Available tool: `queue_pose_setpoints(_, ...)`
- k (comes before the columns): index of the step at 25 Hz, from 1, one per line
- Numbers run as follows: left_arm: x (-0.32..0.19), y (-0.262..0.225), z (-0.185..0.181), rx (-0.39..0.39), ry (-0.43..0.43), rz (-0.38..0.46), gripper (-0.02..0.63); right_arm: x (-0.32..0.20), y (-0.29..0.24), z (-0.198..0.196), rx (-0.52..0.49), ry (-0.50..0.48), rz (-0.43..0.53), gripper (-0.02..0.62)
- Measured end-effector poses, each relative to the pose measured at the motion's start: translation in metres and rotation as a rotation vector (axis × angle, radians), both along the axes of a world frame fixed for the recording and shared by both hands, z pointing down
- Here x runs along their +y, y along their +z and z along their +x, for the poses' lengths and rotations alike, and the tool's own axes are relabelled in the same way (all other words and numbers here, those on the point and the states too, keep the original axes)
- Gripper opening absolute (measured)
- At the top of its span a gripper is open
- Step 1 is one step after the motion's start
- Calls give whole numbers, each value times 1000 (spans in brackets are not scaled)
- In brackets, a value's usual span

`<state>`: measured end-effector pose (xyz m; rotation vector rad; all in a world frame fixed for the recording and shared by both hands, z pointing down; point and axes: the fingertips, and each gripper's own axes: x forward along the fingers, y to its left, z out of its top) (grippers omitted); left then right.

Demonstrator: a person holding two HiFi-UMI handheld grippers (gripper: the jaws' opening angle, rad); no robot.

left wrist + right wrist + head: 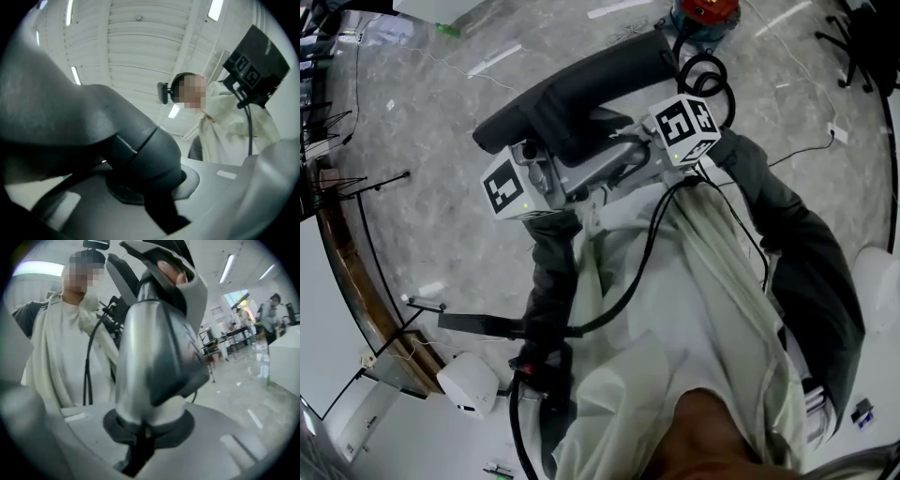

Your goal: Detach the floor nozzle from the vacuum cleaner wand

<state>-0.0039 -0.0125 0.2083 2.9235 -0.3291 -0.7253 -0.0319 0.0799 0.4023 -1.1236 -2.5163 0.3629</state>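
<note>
Head view, from the left: thin black stands [373, 184] edge the grey marbled floor [422, 103], and a white domed device [469, 382] sits low beside them. At chest height the left gripper [546, 178] and right gripper [642, 145] meet under the dark nozzle [572, 103]. It is held clear of the floor and tilted, its long head rising toward the upper right. A black cable [705, 80] coils just above the right gripper's cube, near a red-topped machine [705, 11].

In the left gripper view the jaws stand narrow, clamped on the nozzle [140, 150], with ceiling strip lights [75, 75] above. In the right gripper view the jaws are likewise narrow, pinching a silver neck [150, 362] with a grey collar. Behind it lies a bright room with a standing person [269, 315] at far right.
</note>
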Motion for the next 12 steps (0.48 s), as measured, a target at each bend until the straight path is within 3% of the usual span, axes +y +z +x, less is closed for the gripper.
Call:
queue_pose_setpoints(4, -33, 7, -17, 13, -201, -125, 75, -28, 9, -24, 45, 318, 95, 37)
queue_pose_setpoints(9, -60, 18, -32, -52, -453, -252, 74, -82, 20, -38, 113, 831, 387, 37)
queue_pose_setpoints(12, -72, 25, -54, -36, -662, -349, 72, -109, 24, -32, 182, 1033, 574, 37)
